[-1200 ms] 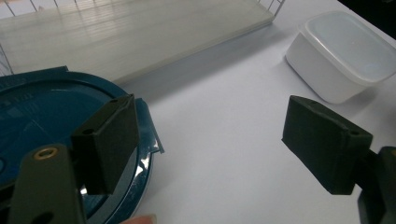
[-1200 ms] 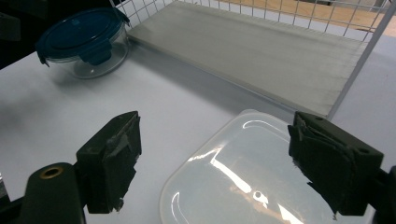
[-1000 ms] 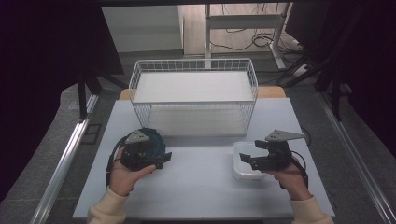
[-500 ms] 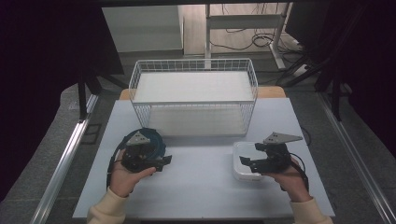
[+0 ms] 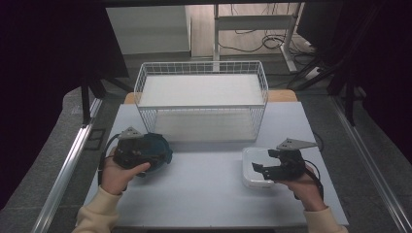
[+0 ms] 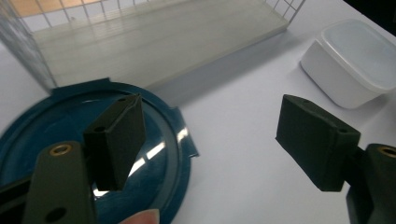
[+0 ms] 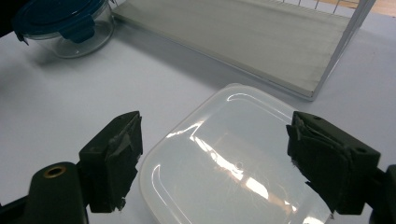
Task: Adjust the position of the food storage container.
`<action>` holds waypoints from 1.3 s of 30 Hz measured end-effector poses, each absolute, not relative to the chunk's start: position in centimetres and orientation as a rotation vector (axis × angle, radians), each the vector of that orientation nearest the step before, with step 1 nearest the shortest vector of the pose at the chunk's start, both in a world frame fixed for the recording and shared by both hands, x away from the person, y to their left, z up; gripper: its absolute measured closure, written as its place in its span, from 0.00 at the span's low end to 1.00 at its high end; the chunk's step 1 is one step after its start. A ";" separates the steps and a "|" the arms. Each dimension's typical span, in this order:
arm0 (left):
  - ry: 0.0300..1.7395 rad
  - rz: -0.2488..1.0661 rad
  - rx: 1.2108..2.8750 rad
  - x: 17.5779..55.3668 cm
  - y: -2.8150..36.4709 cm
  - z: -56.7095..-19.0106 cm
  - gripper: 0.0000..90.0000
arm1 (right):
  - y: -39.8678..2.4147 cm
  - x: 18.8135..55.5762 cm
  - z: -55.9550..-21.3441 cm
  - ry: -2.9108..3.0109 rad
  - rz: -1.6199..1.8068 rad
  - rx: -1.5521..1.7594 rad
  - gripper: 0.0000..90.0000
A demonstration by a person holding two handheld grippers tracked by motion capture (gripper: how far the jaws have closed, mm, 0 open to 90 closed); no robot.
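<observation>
So the person is sitting at a white table (image 5: 204,194) with a wire basket (image 5: 201,99) standing at the far side, and both hands are holding grippers down near the front. The left gripper (image 6: 205,140) is hanging right over a round glass tub with a blue lid (image 6: 70,121), and its jaws are sitting wide apart with nothing between them; one jaw is hovering over the lid, the other is out over bare table. In the high view that tub (image 5: 158,148) is sitting front-left, just in front of the basket, with the left hand (image 5: 116,172) wrapping the gripper beside it. The right gripper (image 7: 215,158) is also gaping open, with its jaws straddling a white box (image 7: 229,163) with a glossy lid, one jaw off each side and not touching it as far as I can tell. That box (image 5: 252,167) is lying front-right on the table, well apart from the tub. From the right gripper view the tub (image 7: 65,25) is showing off in the far corner, next to the basket's pale floor (image 7: 243,42).
</observation>
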State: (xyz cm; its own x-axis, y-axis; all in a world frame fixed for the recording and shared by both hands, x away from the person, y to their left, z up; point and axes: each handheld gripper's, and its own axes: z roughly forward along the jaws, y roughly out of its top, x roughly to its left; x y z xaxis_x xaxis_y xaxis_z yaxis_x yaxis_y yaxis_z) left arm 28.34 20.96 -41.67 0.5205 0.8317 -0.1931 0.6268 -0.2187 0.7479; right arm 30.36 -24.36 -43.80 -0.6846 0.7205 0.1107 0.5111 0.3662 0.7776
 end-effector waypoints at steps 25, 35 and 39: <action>1.357 0.290 1.934 32.5 28.5 -41.9 0.56 | -24.6 30.2 -43.9 2.372 1.200 1.107 0.19; 1.399 0.305 1.946 34.4 29.2 -42.2 0.63 | -24.5 30.1 -43.9 2.373 1.202 1.100 0.19; 1.409 0.296 1.954 35.4 29.5 -42.4 0.66 | -24.5 30.0 -43.9 2.372 1.197 1.100 0.19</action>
